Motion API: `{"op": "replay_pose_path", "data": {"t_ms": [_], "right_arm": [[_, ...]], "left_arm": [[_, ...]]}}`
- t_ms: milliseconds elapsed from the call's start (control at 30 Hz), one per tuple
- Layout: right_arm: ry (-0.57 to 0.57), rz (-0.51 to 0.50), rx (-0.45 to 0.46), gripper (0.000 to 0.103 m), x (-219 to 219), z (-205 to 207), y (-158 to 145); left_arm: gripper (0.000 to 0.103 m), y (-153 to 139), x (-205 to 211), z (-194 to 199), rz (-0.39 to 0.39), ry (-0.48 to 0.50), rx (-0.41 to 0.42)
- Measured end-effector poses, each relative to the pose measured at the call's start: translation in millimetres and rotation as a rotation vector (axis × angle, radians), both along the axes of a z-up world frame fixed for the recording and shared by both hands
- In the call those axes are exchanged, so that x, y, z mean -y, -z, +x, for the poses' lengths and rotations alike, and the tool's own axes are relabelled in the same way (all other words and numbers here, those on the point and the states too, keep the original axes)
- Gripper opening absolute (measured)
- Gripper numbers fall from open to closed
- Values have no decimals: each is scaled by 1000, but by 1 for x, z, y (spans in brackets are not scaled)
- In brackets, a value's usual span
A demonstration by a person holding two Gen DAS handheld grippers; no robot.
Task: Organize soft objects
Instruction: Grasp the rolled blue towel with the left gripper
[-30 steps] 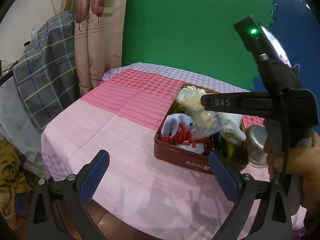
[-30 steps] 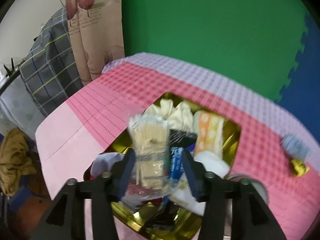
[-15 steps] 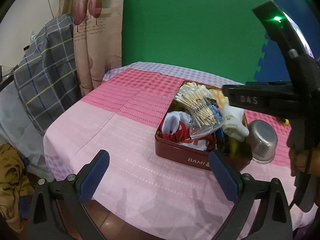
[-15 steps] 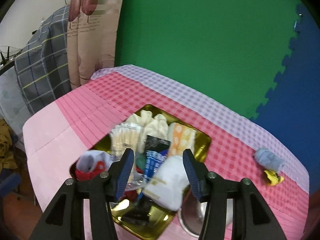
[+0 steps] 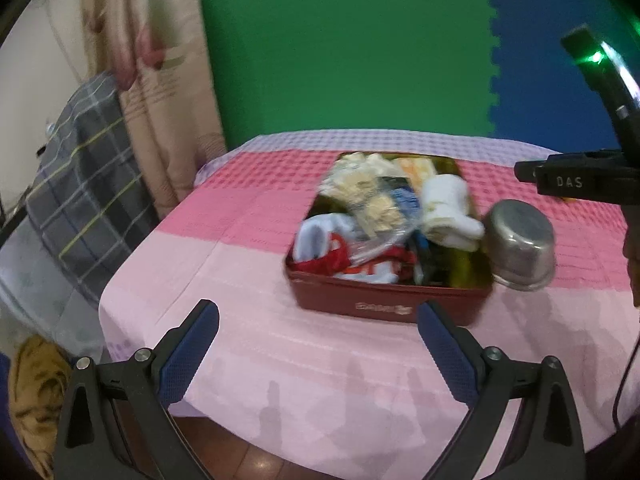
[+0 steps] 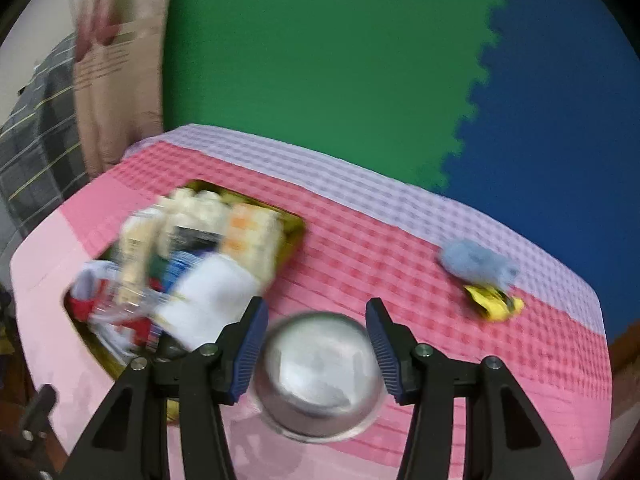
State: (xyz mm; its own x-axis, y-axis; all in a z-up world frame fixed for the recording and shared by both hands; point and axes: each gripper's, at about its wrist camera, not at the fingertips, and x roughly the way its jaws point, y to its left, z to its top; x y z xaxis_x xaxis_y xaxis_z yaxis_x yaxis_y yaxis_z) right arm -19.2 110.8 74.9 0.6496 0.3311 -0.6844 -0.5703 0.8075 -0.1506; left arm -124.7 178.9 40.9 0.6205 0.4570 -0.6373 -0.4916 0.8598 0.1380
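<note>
Right wrist view: right tongs (image 6: 314,346), empty and parted, have shifted from tin (image 6: 294,226) to steel bowl (image 6: 318,384); left tongs (image 5: 318,354) gape wide.

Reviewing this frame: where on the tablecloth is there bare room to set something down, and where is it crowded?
Bare cloth lies left of the red tin, out to the table's left edge, and in front of it toward the left gripper. Another open patch sits between the steel bowl and the blue soft item with the yellow toy. The tin itself is heaped full, with the bowl beside it.

"DAS" in white on right hand-held gripper (image 5: 576,182) body; red tin (image 5: 384,304) front lettering blurred, unreadable.
</note>
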Motion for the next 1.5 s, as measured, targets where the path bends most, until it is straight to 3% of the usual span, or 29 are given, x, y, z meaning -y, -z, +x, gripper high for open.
{"op": "replay_pose_path", "data": {"t_ms": [200, 400, 700, 1167, 1267, 1500], "right_arm": [[139, 34, -52, 52, 73, 39, 17], [267, 58, -84, 52, 141, 73, 34], [430, 66, -125, 52, 226, 117, 60], [539, 15, -145, 52, 286, 157, 89], [567, 61, -138, 66, 303, 160, 94], [565, 104, -151, 72, 310, 160, 95]], "left_arm": [[98, -18, 42, 19, 44, 176, 4], [98, -33, 76, 61, -45, 322, 5], [98, -45, 114, 136, -95, 469, -13], [98, -42, 134, 230, -107, 616, -67], [98, -43, 142, 256, -99, 667, -78], [98, -39, 158, 325, -144, 766, -86]]}}
